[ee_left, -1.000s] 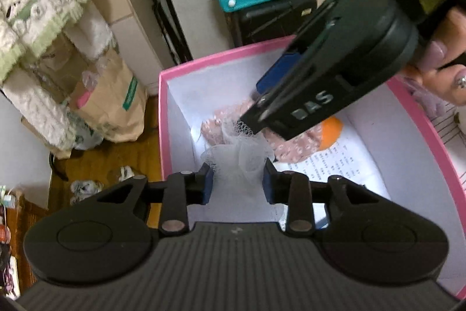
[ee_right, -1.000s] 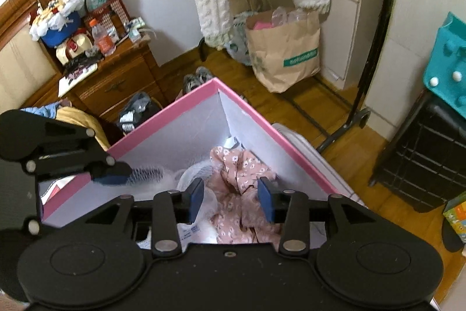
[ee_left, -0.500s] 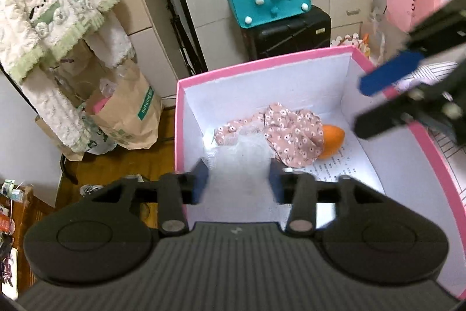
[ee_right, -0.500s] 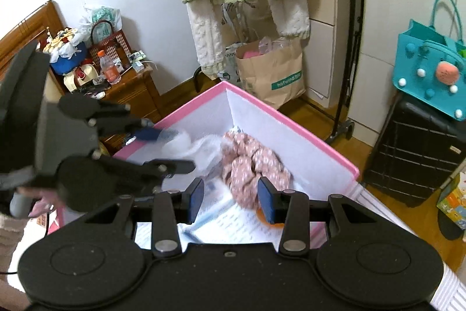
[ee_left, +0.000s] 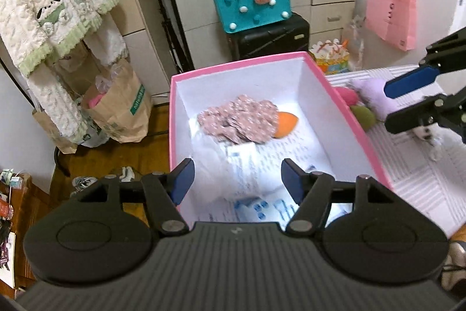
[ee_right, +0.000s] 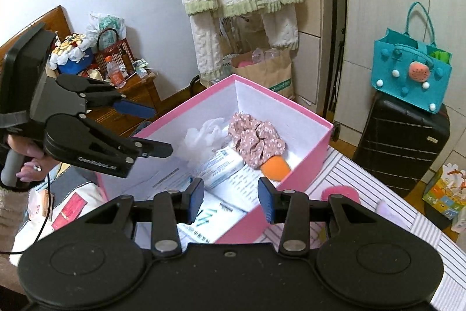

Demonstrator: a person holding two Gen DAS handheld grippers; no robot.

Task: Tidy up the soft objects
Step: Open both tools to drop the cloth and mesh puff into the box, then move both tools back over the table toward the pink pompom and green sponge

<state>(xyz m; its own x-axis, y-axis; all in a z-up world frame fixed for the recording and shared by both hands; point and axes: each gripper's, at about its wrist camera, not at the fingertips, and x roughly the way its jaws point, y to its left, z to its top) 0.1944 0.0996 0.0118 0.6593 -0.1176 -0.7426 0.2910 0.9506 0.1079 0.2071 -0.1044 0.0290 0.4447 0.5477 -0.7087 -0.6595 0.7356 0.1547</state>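
The left gripper point(ee_left: 235, 179) is held above the near end of the pink box point(ee_left: 346, 110); its jaws are spread wide with nothing between them. The right gripper point(ee_right: 230, 200) is held above the box's near corner in the right wrist view, jaws likewise parted and empty.

Contents of the box, near to far:
- Printed paper sheets and packets point(ee_right: 224, 165) cover the floor of the box.
- A white mesh pouf point(ee_right: 204, 133) lies by the left wall, beside the scrunchie.
- A pink floral scrunchie point(ee_left: 237, 123) lies toward the far end.
- An orange sponge point(ee_left: 285, 124) touches the scrunchie's right edge and is partly tucked under it.

The box stands on a striped surface point(ee_left: 413, 165). Just outside its right wall lie a pink soft item point(ee_left: 348, 96), a green one point(ee_left: 362, 115) and a lilac plush point(ee_left: 375, 92), close together.

Beyond the box, a teal felt bag point(ee_left: 252, 5) sits on a black suitcase point(ee_left: 271, 35). A brown paper bag point(ee_left: 122, 107) stands on the floor.
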